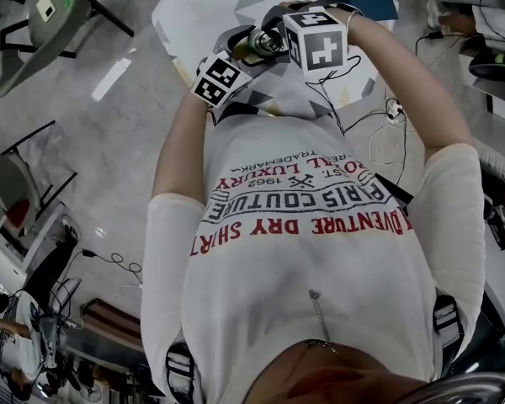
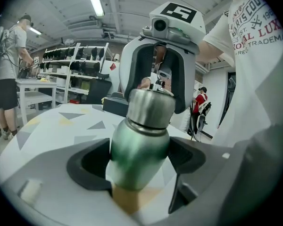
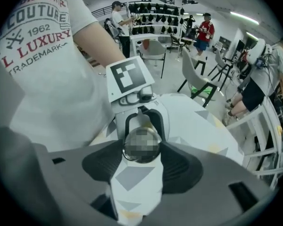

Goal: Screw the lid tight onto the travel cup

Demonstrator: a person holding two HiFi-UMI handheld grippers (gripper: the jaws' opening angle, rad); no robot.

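The travel cup (image 2: 139, 149) has a green metallic body and a steel lid (image 2: 151, 107) on its top. I hold it in the air over the patterned table (image 2: 52, 126), in front of the person's chest. My left gripper (image 2: 139, 161) is shut on the green body, one pad on each side. My right gripper (image 3: 141, 147) faces it end on, and its black pads meet the round lid (image 3: 141, 145) on both sides. In the head view the cup (image 1: 265, 42) shows between the two marker cubes, left gripper (image 1: 246, 53) below it and right gripper (image 1: 279, 34) above.
The white table with grey and yellow triangles (image 3: 193, 121) lies under both grippers. Grey chairs (image 3: 198, 69) stand beyond it. Shelves of dark items (image 2: 75, 60) line the back wall, and people (image 2: 9, 74) stand at benches. Cables (image 1: 387, 133) lie on the floor.
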